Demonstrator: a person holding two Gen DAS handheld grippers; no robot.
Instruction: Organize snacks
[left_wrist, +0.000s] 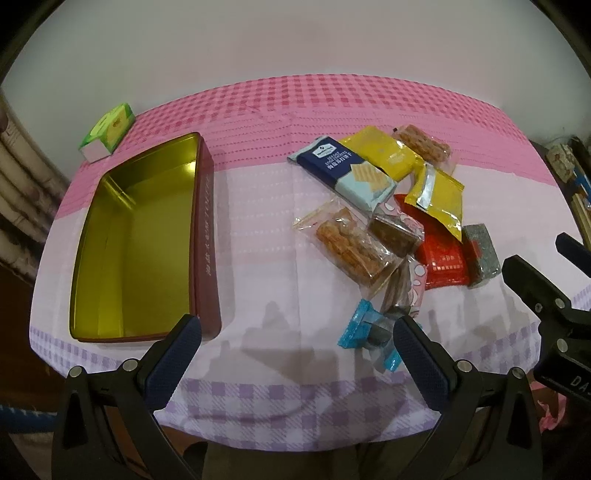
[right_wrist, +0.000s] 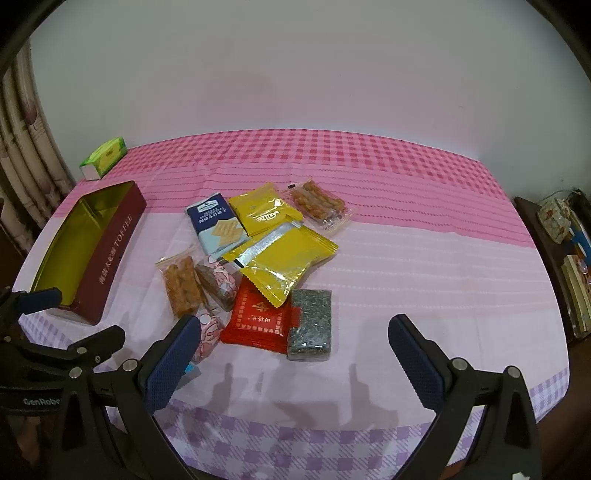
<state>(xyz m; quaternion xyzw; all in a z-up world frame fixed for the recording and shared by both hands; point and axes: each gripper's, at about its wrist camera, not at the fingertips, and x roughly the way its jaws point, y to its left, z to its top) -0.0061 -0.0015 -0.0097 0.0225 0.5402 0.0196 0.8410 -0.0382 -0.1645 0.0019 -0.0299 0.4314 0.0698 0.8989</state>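
Observation:
An open maroon toffee tin (left_wrist: 201, 236) with a gold inside stands empty at the table's left; it also shows in the right wrist view (right_wrist: 110, 251). A pile of snack packets lies in the middle: a blue cracker pack (left_wrist: 345, 171), yellow packets (left_wrist: 439, 199), clear packs of twisted sticks (left_wrist: 351, 247), a red packet (right_wrist: 258, 317), a grey-green bar (right_wrist: 310, 325) and a blue-wrapped sweet (left_wrist: 358, 326). My left gripper (left_wrist: 297, 341) is open and empty above the near table edge. My right gripper (right_wrist: 295, 339) is open and empty just short of the red packet.
A green tissue box (left_wrist: 109, 131) sits at the far left corner. The table has a pink and purple checked cloth (right_wrist: 406, 258). A wall stands behind it. A curtain hangs at the left, and a shelf with clutter (right_wrist: 565, 236) is at the right.

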